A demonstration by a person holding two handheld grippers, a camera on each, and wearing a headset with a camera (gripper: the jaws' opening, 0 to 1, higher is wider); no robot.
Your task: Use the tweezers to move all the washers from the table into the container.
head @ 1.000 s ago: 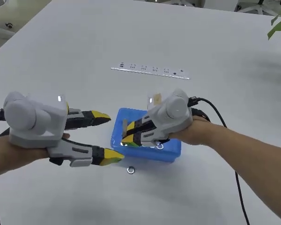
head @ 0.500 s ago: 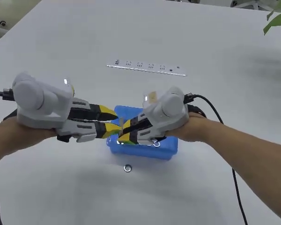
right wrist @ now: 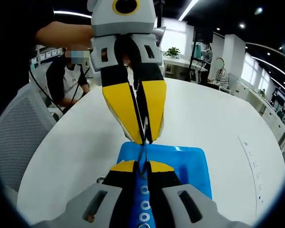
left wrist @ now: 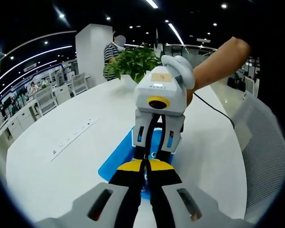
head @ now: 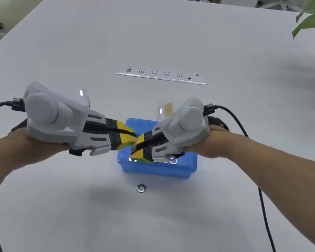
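Two tools meet tip to tip above the blue container (head: 163, 167), which stands on the white tabletop (head: 236, 68). The left tool (head: 130, 137) comes in from the left and the right tool (head: 138, 149) from the right; their yellow jaw ends are almost touching over the left part of the container.

In the right gripper view, the thin metal tweezers (right wrist: 142, 151) run between the jaws of both tools. The right tool's jaws are pressed together on one end and the left tool's jaws are closed on the other end, so each tool grips the tweezers.

Several washers (right wrist: 145, 205) lie in a row inside the container, just in front of the right tool. One washer (head: 141, 188) lies on the tabletop, near the front wall of the container and apart from it.

A white power strip (head: 161, 75) lies further back on the tabletop, well apart from the container.
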